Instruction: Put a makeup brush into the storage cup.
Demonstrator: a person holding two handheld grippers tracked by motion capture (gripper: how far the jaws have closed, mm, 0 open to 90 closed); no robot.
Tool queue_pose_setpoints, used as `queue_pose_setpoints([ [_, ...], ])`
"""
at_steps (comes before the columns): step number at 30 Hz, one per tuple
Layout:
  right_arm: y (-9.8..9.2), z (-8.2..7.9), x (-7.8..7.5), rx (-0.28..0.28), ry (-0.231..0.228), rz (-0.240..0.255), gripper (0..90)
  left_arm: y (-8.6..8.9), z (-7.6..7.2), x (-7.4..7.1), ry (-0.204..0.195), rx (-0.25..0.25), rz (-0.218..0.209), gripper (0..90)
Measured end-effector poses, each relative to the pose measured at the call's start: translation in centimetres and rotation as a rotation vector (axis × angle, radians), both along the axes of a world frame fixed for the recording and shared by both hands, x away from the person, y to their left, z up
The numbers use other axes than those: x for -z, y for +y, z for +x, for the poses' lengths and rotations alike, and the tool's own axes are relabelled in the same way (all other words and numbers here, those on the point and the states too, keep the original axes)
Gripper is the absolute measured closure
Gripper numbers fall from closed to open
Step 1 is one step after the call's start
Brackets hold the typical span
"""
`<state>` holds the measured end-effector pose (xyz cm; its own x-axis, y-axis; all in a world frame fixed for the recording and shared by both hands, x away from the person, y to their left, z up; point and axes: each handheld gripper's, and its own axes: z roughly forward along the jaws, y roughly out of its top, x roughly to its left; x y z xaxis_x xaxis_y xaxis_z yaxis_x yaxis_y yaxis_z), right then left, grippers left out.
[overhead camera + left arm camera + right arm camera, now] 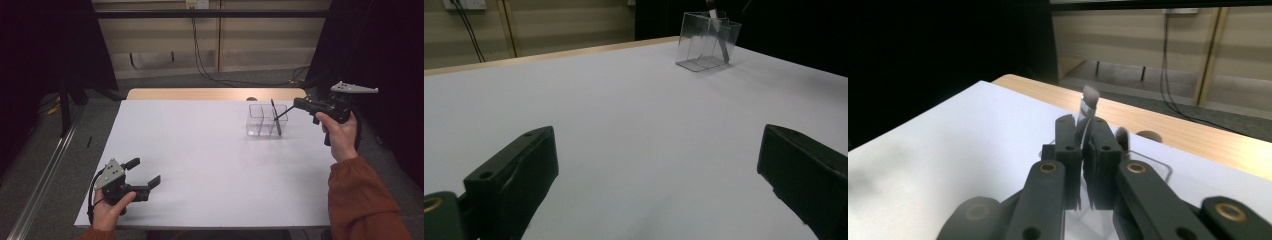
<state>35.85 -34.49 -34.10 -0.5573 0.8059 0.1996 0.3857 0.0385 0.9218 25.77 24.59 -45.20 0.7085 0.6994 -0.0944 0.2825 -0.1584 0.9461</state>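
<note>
Nearest to you, your left gripper (141, 180) rests low at the near left corner of the white table (200, 165) with its jaws spread wide and nothing between them; in the left gripper view the two black jaws stand far apart over bare tabletop.

Further out on the right, your right gripper (290, 111) has its jaws pinched almost fully together on a thin, flat, dark utensil with a pale metallic end (1088, 107), most likely a piece of cutlery, though the right gripper view is too blurred to tell which kind. You hold it by a narrow part of the shaft, and its lower end slants down into the clear plastic box (266, 120).

Expect it to be light, stiff and smooth. A slim metal shaft can pivot or slide between flat pads, so grip it squarely across its flat faces, close to the middle of its length, and keep the pinch firm while it hangs at a slant.

Beyond that, the clear plastic box stands on the far right of the table, split into compartments. It looks thin-walled and light, so a nudge from the utensil could shift or tip it. Apart from the utensil's end, the compartments look empty.
</note>
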Motion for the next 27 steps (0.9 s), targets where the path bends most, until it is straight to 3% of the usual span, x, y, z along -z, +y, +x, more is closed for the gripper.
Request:
queue_pose_setpoints([
  [9, -0.6, 2.2, 0.2, 0.067, 0.034, -0.056, 85.3, 0.1, 0.1, -0.2, -0.010, 0.001, 0.011, 3.0],
  [27, 0.8, 4.1, 1.1, 0.054, 0.112, -0.164, 85.3, -0.1, 0.0, -0.2, -0.018, 0.018, 0.022, 3.5],
])
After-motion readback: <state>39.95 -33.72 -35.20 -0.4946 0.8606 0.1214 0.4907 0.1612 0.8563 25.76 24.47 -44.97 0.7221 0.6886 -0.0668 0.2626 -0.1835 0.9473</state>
